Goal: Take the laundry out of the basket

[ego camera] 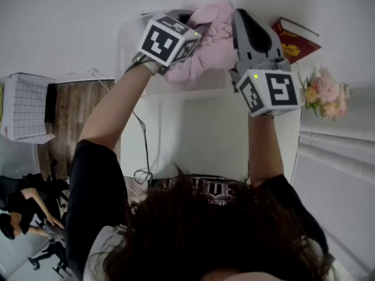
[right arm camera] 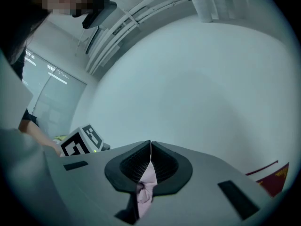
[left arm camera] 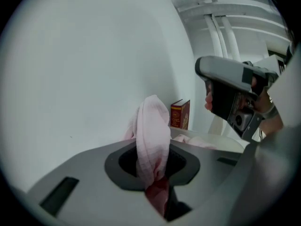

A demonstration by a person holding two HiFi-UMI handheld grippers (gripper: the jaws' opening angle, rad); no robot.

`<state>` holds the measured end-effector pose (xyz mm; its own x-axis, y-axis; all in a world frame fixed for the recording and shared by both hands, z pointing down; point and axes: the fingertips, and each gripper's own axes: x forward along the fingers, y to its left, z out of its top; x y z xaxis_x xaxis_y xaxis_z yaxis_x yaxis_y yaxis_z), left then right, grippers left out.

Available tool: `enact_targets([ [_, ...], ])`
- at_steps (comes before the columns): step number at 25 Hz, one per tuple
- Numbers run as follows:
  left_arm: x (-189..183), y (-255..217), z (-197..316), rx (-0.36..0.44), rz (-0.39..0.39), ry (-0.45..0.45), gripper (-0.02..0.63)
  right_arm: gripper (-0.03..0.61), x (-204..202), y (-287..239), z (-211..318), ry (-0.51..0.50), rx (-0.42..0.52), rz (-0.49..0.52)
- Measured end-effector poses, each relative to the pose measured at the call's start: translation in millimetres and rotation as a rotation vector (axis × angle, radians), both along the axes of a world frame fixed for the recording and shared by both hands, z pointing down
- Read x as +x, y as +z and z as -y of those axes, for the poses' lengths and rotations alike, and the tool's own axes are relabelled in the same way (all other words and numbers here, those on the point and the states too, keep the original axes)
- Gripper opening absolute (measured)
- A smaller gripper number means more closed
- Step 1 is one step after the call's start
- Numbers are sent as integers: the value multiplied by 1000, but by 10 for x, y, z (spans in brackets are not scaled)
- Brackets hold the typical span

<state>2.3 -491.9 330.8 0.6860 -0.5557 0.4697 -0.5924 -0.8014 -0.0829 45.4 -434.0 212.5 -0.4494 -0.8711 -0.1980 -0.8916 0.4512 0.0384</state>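
Observation:
A pink cloth [ego camera: 211, 40] hangs bunched between my two raised grippers, above the white laundry basket [ego camera: 130, 37]. My left gripper [ego camera: 188, 47] is shut on one part of the cloth; in the left gripper view a tall fold of the pink cloth [left arm camera: 153, 135] stands pinched between the jaws of the left gripper [left arm camera: 151, 161]. My right gripper [ego camera: 237, 25] is shut on another part, and in the right gripper view a small wad of the cloth [right arm camera: 146, 187] sits in the closed jaws of the right gripper [right arm camera: 150, 161]. More pink fabric [left arm camera: 200, 141] lies below in the basket.
A red book [ego camera: 296, 40] leans against the wall at the back right, also seen as the red book [left arm camera: 180, 113]. Pink flowers [ego camera: 327, 92] stand at the right. A white gridded box [ego camera: 23, 107] and a cable [ego camera: 140, 157] are on the floor at left, where a person in black [ego camera: 23, 209] crouches.

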Motion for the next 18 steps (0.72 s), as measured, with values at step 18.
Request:
enact_targets([
  [18, -306, -1289, -371, 280, -228, -207, 69, 28, -25, -458, -114, 28, 50, 2],
])
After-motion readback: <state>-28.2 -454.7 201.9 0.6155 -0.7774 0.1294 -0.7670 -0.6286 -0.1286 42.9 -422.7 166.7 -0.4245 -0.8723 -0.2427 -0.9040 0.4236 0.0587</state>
